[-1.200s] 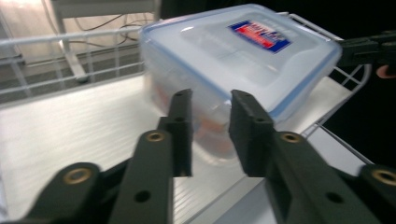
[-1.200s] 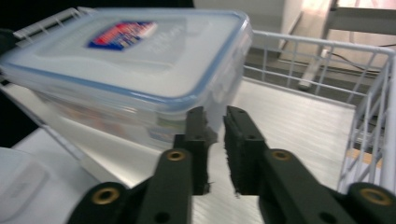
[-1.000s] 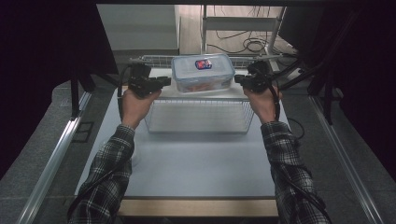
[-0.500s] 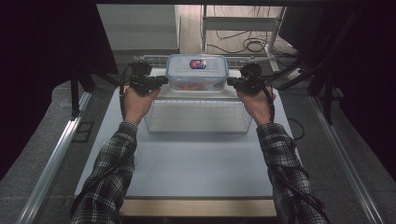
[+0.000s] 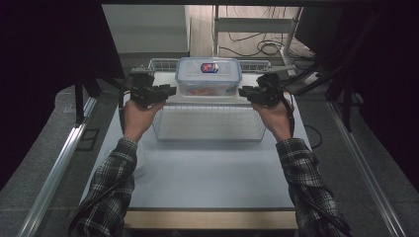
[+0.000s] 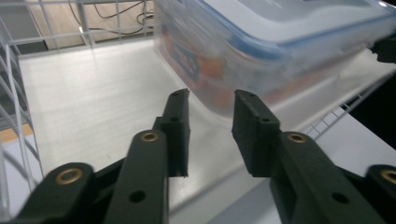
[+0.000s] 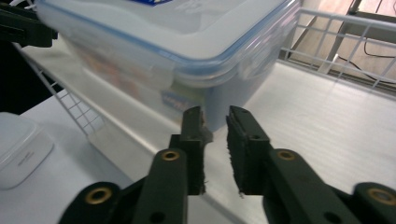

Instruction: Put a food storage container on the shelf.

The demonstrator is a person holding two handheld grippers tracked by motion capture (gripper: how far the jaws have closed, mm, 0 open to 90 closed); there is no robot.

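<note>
Both pairs of jaws have just been opening and now stand a little apart with nothing between them: the left gripper [image 5: 170,91] and right gripper [image 5: 242,92] flank the clear lidded box [image 5: 208,76]. It sits in the wire basket [image 5: 207,132] at the table's [image 5: 207,173] far edge. Its red-and-blue label [image 5: 209,67] is unreadable. A white lid [image 7: 21,147] lies near the basket.

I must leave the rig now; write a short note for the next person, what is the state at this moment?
Left gripper: jaws just opened, nothing between them, beside the left end of the food box.
Right gripper: jaws just opened, nothing between them, at the box's right end.
The box, lid on, stands on the raised white shelf, behind the wire basket.
Done: box apparently set down and released.
Left: draw both grippers back.
</note>
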